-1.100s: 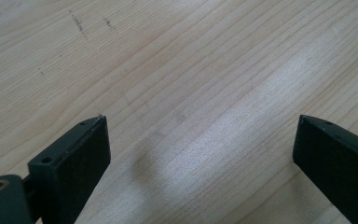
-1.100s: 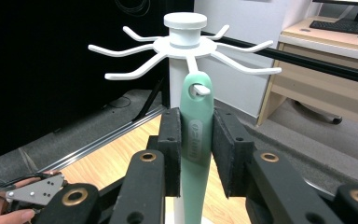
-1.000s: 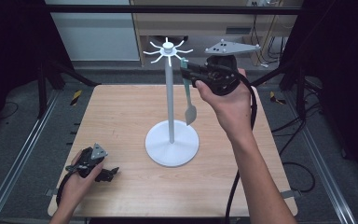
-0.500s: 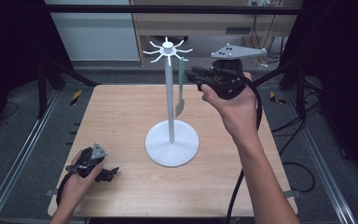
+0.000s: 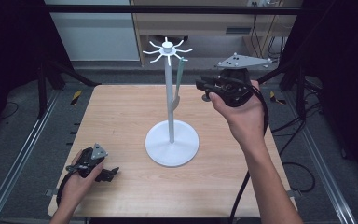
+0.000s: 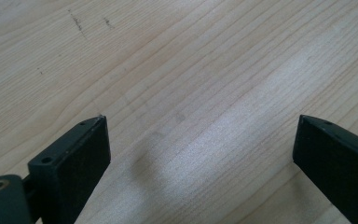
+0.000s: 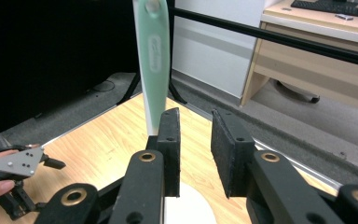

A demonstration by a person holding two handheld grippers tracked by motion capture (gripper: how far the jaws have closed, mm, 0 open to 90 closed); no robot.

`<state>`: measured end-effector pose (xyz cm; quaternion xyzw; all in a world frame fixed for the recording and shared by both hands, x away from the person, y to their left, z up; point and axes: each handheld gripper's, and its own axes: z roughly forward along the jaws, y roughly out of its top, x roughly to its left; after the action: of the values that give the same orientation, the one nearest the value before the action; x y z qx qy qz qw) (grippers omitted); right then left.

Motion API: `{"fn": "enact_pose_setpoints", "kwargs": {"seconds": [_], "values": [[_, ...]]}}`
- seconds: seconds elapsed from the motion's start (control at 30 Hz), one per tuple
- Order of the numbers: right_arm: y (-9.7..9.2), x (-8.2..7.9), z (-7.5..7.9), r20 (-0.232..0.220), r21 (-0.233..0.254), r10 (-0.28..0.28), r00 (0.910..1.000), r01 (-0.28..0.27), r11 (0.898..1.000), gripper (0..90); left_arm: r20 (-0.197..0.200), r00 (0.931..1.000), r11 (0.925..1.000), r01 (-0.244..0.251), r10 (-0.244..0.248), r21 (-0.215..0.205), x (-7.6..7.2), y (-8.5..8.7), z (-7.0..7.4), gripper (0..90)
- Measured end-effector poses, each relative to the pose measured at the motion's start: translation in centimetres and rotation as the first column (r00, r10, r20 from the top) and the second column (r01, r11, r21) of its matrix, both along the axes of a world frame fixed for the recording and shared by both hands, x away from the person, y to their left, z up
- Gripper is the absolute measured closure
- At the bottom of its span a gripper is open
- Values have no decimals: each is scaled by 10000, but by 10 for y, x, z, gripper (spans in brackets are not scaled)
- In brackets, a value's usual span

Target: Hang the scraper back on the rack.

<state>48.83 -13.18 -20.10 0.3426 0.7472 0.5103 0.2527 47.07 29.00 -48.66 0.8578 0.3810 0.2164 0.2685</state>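
With my right gripper (image 7: 193,154) slightly parted beside the hanging green spoon (image 7: 152,60), and my left gripper (image 6: 200,154) wide apart on the table (image 5: 121,116), I back straight away without nudging the spoon off its stand (image 5: 170,102).

This looks like a lab: black frame bars (image 5: 177,9) surround the wooden table (image 5: 121,116), and an office desk (image 7: 317,42) stands behind it.

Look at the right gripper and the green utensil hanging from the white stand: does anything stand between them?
Nothing visible does. The right gripper is held in the air beside the green utensil, which hangs from the white stand. In the right gripper view its slightly parted jaws hold nothing, and the utensil hangs just behind the jaw on the left.
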Motion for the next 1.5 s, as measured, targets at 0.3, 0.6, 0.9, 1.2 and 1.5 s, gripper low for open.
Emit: {"fn": "enact_pose_setpoints", "kwargs": {"seconds": [0.3, 0.6, 0.9, 1.2, 1.5], "values": [[-4, 2, -15, -293, -83, -391, 9988, 389, 9992, 566, 2, 10000, 10000, -4, 4, 2, 0, 1, 0, 37], [-11, 2, -40, -593, -222, -1048, 9927, 1036, 9944, 361, -49, 10000, 10000, 48, -48, 46, 0, 0, 0, 37], [-24, 0, -63, -655, -428, -1443, 9874, 1417, 9890, 268, -60, 10000, 10000, 46, -45, 62, 0, 0, 0, 37], [-43, -6, -95, -1037, -806, -1813, 9780, 1734, 9815, 218, -106, 9999, 10000, 41, -40, 75, 0, 0, -1, 37], [-56, -13, -127, -1254, -974, -2050, 9707, 1935, 9762, 179, -59, 10000, 10000, 19, -18, 66, 0, 0, 0, 37]]}}
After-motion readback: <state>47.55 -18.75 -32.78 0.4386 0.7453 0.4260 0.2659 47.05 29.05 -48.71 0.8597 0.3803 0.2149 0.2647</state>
